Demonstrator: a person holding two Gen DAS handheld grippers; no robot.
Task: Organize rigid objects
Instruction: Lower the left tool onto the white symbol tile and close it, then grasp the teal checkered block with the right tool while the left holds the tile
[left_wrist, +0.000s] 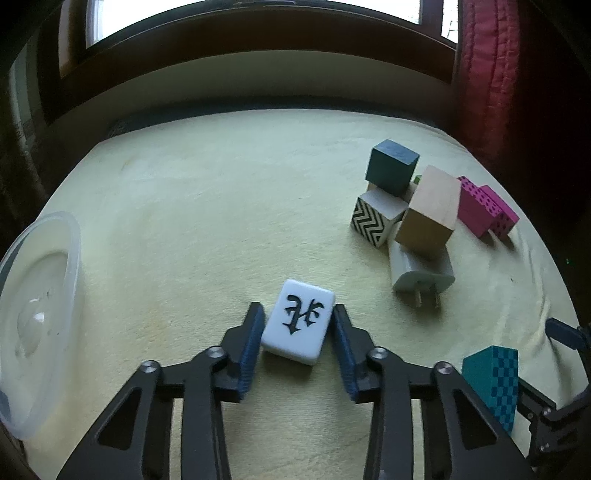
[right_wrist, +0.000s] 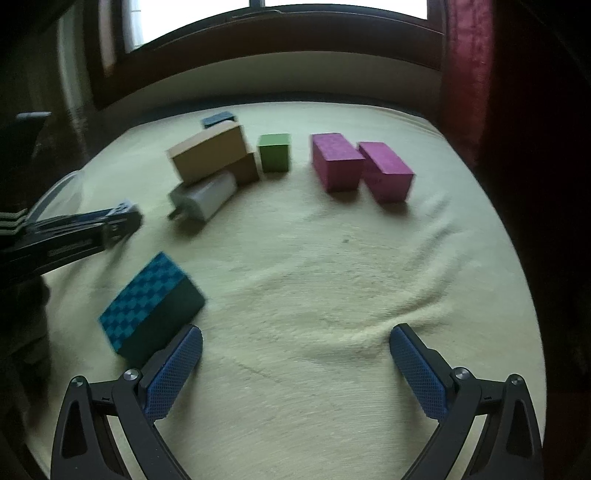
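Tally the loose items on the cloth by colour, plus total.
Magenta blocks: 2
Teal checkered block: 1
Dark blue block: 1
Green block: 1
Plain wood blocks: 2
Black-and-white zigzag block: 1
White charger plug: 1
White mahjong tile: 1
Total: 10

window (left_wrist: 258, 22), red curtain (left_wrist: 487, 74), pale blanket (left_wrist: 221, 206)

The clear round plastic container (left_wrist: 38, 314) is cut off by the left wrist view's edge. The small green wooden cube (left_wrist: 417, 180) barely peeks from behind the plain tan wooden block (left_wrist: 432, 210); the right wrist view is motion-blurred
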